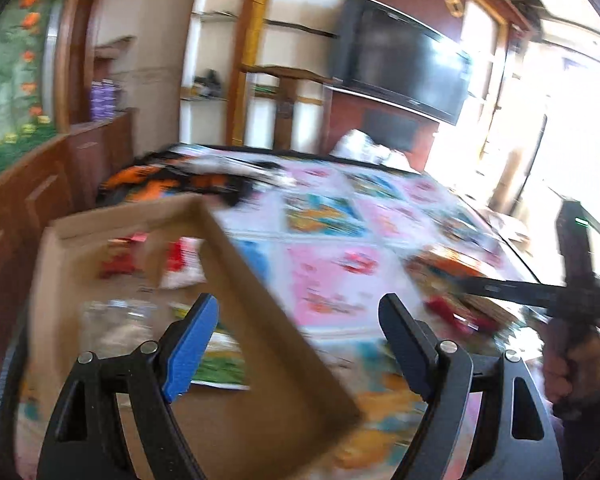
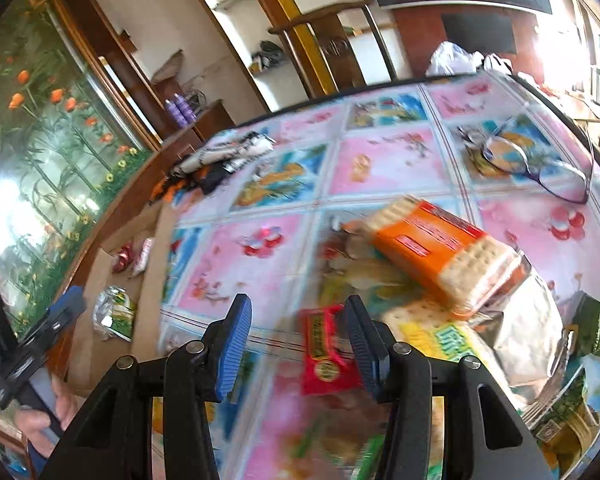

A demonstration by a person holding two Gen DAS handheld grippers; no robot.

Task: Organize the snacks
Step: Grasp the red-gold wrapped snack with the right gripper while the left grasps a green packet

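Observation:
A shallow cardboard box [image 1: 240, 268] sits at the table's left and holds red packets [image 1: 120, 264], a clear bag [image 1: 112, 320] and a green packet [image 1: 220, 360]. My left gripper [image 1: 300, 304] hovers open over the box's right wall with nothing between its fingers. In the right wrist view, my right gripper [image 2: 297, 304] stands open above the table. A red snack packet [image 2: 324, 356] lies below it, beside the right finger, not pinched. Just beyond lie an orange cracker pack [image 2: 432, 248], a yellow cracker pack [image 2: 440, 332], a silver bag [image 2: 532, 336] and green bags [image 2: 596, 328].
Glasses [image 2: 540, 164] lie at the table's far right, and a bundled cloth [image 2: 220, 160] at its far left. A white plastic bag [image 2: 456, 60] sits at the back edge. A wooden cabinet [image 1: 32, 208] runs along the left side. A TV [image 1: 404, 68] hangs behind.

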